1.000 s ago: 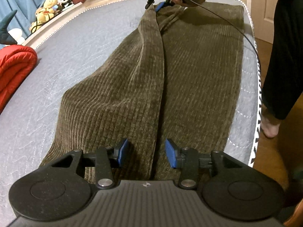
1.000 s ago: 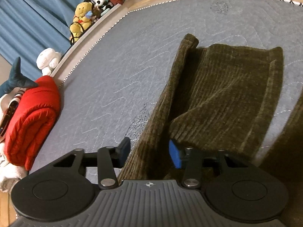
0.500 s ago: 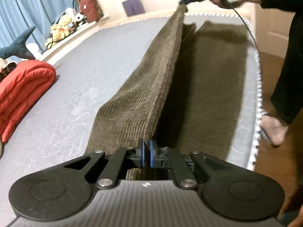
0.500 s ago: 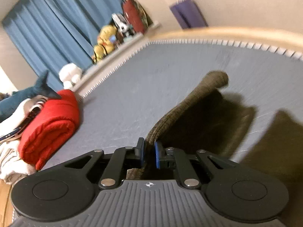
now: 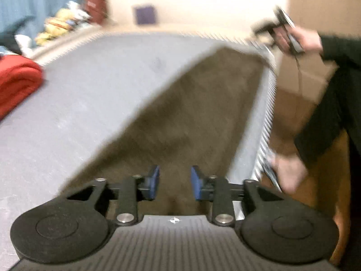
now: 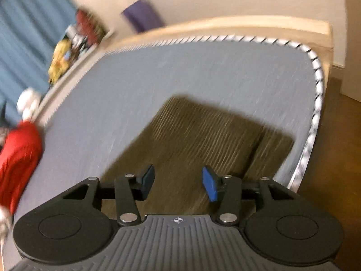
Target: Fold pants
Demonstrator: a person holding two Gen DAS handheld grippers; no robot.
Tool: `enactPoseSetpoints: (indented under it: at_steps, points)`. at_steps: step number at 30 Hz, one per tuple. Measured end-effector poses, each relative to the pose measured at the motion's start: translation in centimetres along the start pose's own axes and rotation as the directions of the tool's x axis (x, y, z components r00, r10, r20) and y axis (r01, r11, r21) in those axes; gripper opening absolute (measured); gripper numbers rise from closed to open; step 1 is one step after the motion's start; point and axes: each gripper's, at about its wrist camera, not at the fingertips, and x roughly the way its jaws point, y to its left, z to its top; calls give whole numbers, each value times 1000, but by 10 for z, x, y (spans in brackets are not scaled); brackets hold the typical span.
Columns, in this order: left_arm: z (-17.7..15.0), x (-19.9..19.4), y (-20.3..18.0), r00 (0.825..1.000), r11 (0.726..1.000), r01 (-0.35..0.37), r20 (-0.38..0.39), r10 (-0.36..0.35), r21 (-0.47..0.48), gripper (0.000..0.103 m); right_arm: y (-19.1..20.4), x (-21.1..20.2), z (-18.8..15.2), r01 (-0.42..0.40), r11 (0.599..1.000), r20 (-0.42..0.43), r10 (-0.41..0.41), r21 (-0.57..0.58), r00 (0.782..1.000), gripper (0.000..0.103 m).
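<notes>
Brown corduroy pants (image 5: 191, 113) lie folded lengthwise on the bed (image 5: 90, 103).
We see both tools, left tool (image 5: 173, 181) and right tool (image 6: 178, 181), just opened, gripping nothing, above them.

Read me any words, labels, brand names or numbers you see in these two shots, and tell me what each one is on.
None can be read.
Pants: no visible label or tag.
Purple square on the wall: blurred, no legible text.
Each gripper's body: only a small round crosshair mark, no letters.
</notes>
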Motion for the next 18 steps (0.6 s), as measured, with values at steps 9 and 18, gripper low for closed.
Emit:
enactPoseSetpoints:
  at_steps: [9, 18]
  points:
    - [0, 15, 54, 936, 915, -351, -52, 348, -201, 42, -33, 43, 23, 124, 978, -83, -112, 167, 990, 50]
    - [9, 11, 96, 884, 810, -464, -132, 448, -359, 52, -33, 37, 21, 208, 966, -64, -200, 157, 978, 48]
